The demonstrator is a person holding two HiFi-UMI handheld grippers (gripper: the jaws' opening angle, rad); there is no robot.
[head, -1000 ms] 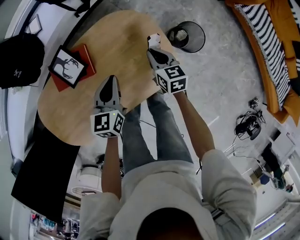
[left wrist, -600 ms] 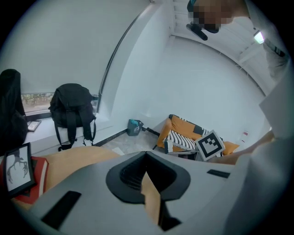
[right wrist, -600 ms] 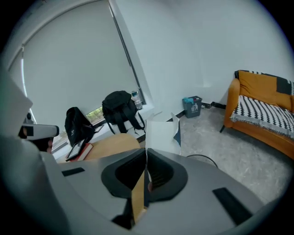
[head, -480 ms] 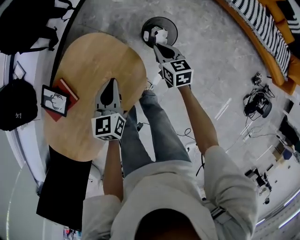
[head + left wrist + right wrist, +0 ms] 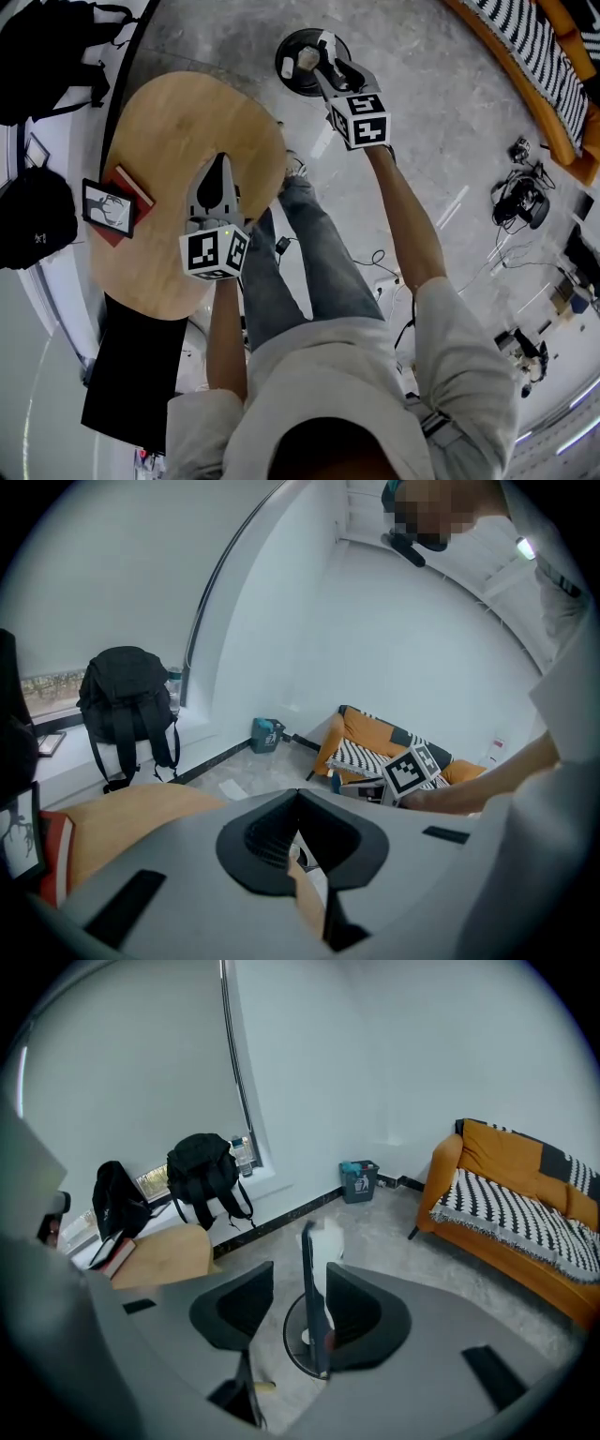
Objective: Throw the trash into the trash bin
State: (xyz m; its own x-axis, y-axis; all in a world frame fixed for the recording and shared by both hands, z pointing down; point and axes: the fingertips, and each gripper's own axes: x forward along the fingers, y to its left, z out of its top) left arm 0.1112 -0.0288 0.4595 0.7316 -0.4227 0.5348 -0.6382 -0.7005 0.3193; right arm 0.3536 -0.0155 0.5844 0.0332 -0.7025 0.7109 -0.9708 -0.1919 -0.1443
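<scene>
The black round trash bin (image 5: 291, 75) stands on the floor beyond the wooden table (image 5: 178, 122). My right gripper (image 5: 324, 58) hangs right over the trash bin (image 5: 298, 1358). Its jaws have just been opening and now stand apart. A white scrap of trash (image 5: 329, 1243) sits against the outer side of the thin right finger (image 5: 308, 1288); whether it still touches I cannot tell. Another pale wad (image 5: 307, 59) lies inside the bin. My left gripper (image 5: 222, 176) hovers over the table, shut and empty (image 5: 314, 892).
A red book with a framed picture (image 5: 111, 204) lies at the table's left edge. Black backpacks (image 5: 42, 42) sit by the wall. An orange sofa with a striped blanket (image 5: 548, 56) lines the far right. Cables (image 5: 518, 199) lie on the floor.
My right gripper carried the white trash from the table's edge out over the bin, and its jaws have parted. The left gripper shifted a little across the table.
</scene>
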